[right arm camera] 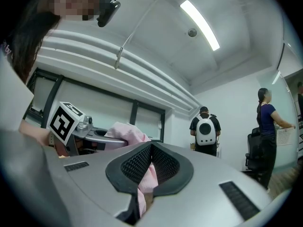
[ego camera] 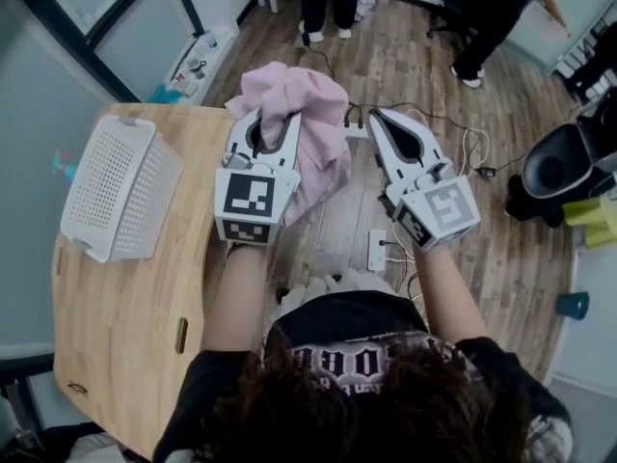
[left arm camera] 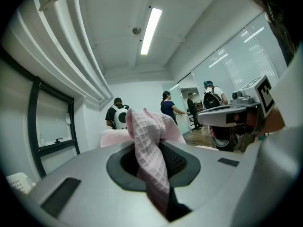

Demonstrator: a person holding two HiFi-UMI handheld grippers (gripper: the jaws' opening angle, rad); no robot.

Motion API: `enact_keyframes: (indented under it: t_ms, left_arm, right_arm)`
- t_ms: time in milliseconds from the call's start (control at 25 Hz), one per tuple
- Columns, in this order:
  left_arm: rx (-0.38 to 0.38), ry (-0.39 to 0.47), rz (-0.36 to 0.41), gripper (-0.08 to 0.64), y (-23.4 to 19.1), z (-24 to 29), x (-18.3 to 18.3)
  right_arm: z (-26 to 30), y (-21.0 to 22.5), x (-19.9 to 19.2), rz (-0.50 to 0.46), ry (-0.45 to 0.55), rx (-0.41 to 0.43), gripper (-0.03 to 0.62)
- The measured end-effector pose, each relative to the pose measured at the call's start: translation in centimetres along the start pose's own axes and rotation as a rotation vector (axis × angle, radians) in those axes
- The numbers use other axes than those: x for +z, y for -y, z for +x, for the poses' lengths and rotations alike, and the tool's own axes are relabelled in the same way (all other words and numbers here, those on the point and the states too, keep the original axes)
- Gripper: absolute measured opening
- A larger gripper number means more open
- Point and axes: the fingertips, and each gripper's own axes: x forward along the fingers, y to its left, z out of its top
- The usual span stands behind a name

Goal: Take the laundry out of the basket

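The left gripper (ego camera: pixel 277 128) has its fingers pinched tight on a soft pink waffle-weave cloth (ego camera: pixel 308 99). The cloth sticks up in a bunch past the fingertips, and a strip of it runs down through the slot between the fingers. The right gripper (ego camera: pixel 386 117) has its fingers closed too. In the right gripper view a small fold of the same pink cloth sits squeezed in the gap between them.

In the head view both grippers point to 12 o'clock, side by side, with the right one at 3 o'clock from the left one. The big puff of cloth sits on top of the left gripper and hangs down between the two. It is up in the air, past the table edge, over the brown wood floor (ego camera: pixel 501 258).

The white plastic basket with little holes (ego camera: pixel 116 186) is at 9 o'clock from the left gripper, well apart from the cloth. It lies tipped on its side on the light wooden table (ego camera: pixel 125 336). A white power strip (ego camera: pixel 377 250) lies on the floor at 6 o'clock from the right gripper. A person's legs (ego camera: pixel 323 3) stand far off at 12 o'clock.
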Motion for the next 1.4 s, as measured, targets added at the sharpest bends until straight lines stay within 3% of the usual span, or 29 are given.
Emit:
enact_keyframes:
  t_ms: [200,400,800,1000,1400]
  left_arm:
    - [0.014,0.000,-0.022,0.057,0.6,0.4,-1.1]
    - [0.026,-0.001,-0.025,0.057,1.0,0.5,-1.8]
    - [0.054,0.000,-0.023,0.057,1.1,0.2,-2.4]
    - [0.066,-0.006,-0.029,0.057,1.2,0.0,-2.7]
    - [0.078,-0.019,-0.072,0.057,1.5,-0.7,-3.9]
  right_arm:
    - [-0.3,0.8,-2.5,0.009,-0.010,0.005,0.028]
    - [0.6,0.1,0.4,-0.003,-0.006,0.008,0.028]
    - [-0.2,1.2,-3.0,-0.016,0.015,0.003,0.026]
    - [0.1,1.0,-1.8,-0.017,0.008,-0.007,0.026]
    - [-0.4,1.4,-3.4,-0.010,0.016,-0.012,0.026]
